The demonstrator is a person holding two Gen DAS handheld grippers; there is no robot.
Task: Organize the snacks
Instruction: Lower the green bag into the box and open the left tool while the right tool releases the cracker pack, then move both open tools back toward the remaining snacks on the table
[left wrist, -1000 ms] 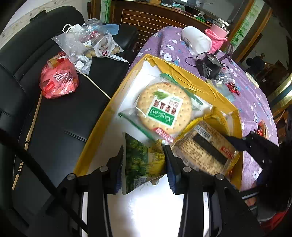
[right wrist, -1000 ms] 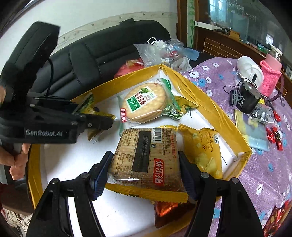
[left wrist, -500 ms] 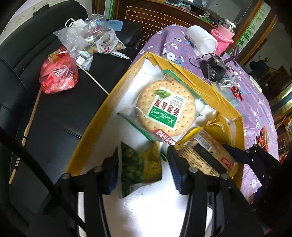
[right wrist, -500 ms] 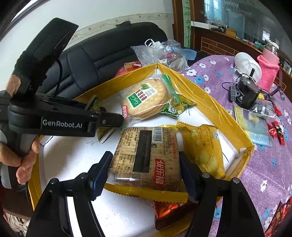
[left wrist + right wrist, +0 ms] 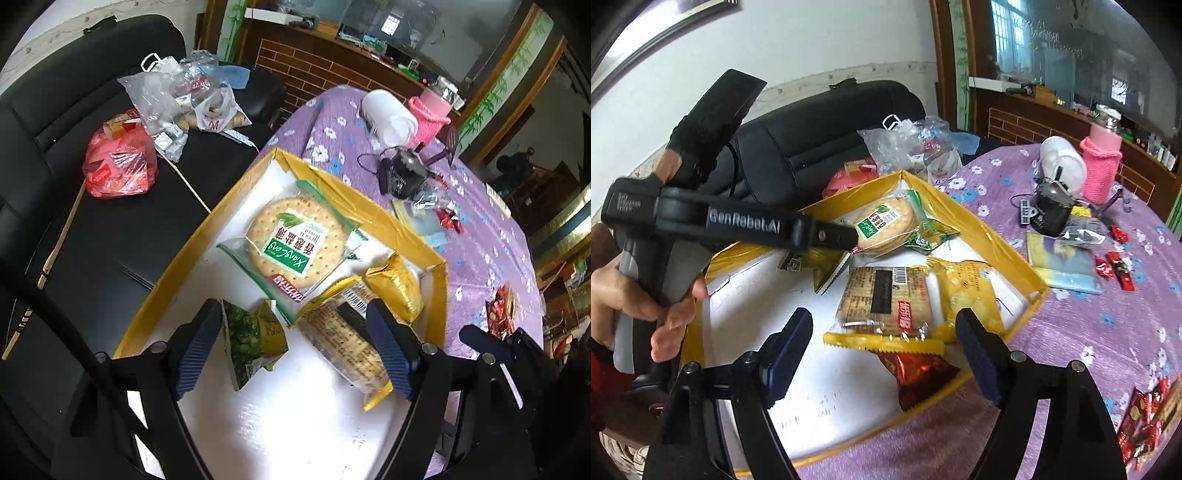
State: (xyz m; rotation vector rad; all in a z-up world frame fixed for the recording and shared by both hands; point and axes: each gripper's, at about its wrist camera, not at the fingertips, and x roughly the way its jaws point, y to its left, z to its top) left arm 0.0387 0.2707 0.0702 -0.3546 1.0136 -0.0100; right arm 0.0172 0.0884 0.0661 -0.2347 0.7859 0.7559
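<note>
A shallow tray (image 5: 1004, 240) sits at the table's (image 5: 1108, 332) edge beside a sofa (image 5: 92, 240). In the tray, a round cracker pack (image 5: 291, 242) lies toward the far corner, a pea snack bag (image 5: 255, 339) near the sofa-side edge, and a square cracker pack (image 5: 886, 299) beside a chip bag (image 5: 967, 299) toward the table-side edge. On the table beyond the tray lie a cup (image 5: 1063, 162) and small wrapped sweets (image 5: 1119, 266); plastic bags (image 5: 177, 107) rest on the sofa.

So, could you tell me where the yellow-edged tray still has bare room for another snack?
The white floor of the tray is bare along its near side, between the green pea packet, the brown cracker pack and the near rim. The far end is crowded: the round cracker and yellow packet overlap there.
</note>
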